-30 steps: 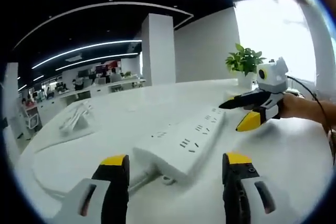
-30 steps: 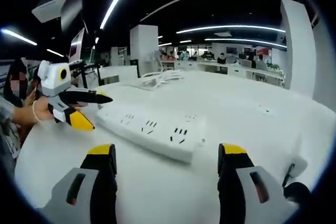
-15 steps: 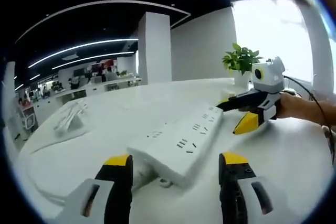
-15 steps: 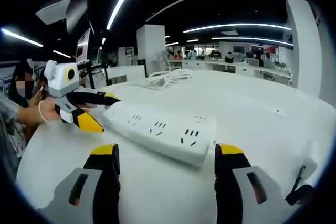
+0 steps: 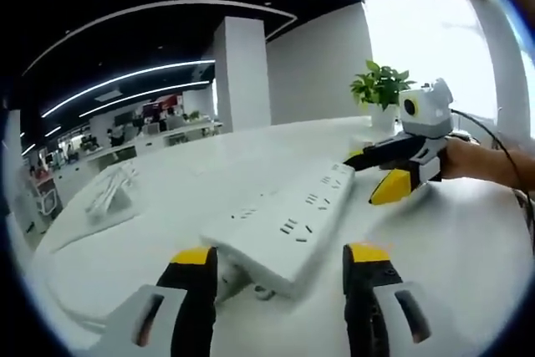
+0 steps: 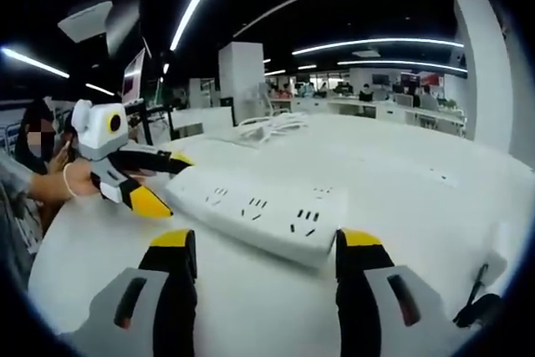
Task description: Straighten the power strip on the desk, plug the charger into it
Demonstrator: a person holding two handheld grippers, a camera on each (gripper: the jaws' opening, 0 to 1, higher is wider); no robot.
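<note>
A long white power strip (image 5: 284, 223) lies flat on the white desk (image 5: 451, 257), running from near left to far right. Its near end sits between the fingers of my left gripper (image 5: 280, 261), which is open and not pinching it. My right gripper (image 5: 372, 175) comes in from the right, open, its yellow-tipped fingers astride the strip's far end. In the right gripper view the power strip (image 6: 259, 211) reaches my right gripper (image 6: 265, 244) at one end and my left gripper (image 6: 167, 183) at the other. A small white block with a dark cable (image 6: 489, 277), perhaps the charger, lies at the right edge.
A potted plant (image 5: 380, 89) stands at the desk's far edge by the bright window. A bundle of white cables (image 5: 113, 190) lies at the left; the bundle of white cables (image 6: 267, 123) lies beyond the strip. A hand (image 6: 71, 177) holds the left gripper. Office desks stretch behind.
Both grippers have drawn in on the strip's two ends, and each pair of fingers has narrowed a little. The strip has barely moved on the desk.
</note>
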